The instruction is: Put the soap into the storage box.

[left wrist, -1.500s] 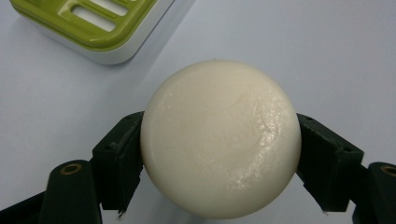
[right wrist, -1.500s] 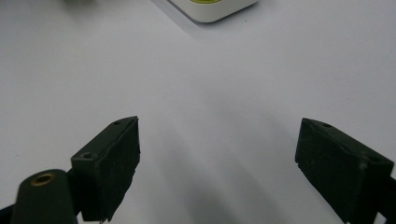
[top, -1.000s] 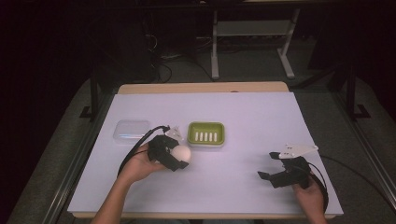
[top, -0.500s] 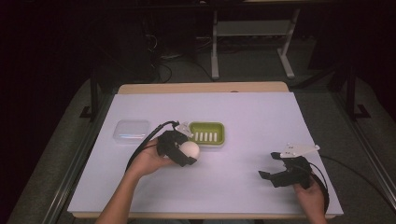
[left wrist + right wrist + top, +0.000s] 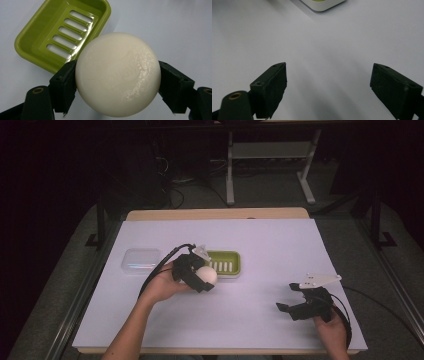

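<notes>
A round white soap bar (image 5: pixel 117 73) sits clamped between the two black jaws of my left gripper (image 5: pixel 206 279), which is shut on it. It hangs just short of the near left corner of the green slotted soap dish (image 5: pixel 226 263), whose tray (image 5: pixel 51 32) is empty in the left gripper view. My right gripper (image 5: pixel 291 305) rests low over the table at the near right, open, with only bare white surface between its fingers (image 5: pixel 272 87).
A clear plastic lid or box (image 5: pixel 141 259) lies left of the green dish. White paper covers the table (image 5: pixel 260 235). A pale rim with a green spot (image 5: pixel 324 5) shows at the top edge of the right gripper view.
My left gripper has carried the soap to the right and forward, up to the green dish. The right gripper has stayed nearly still.
</notes>
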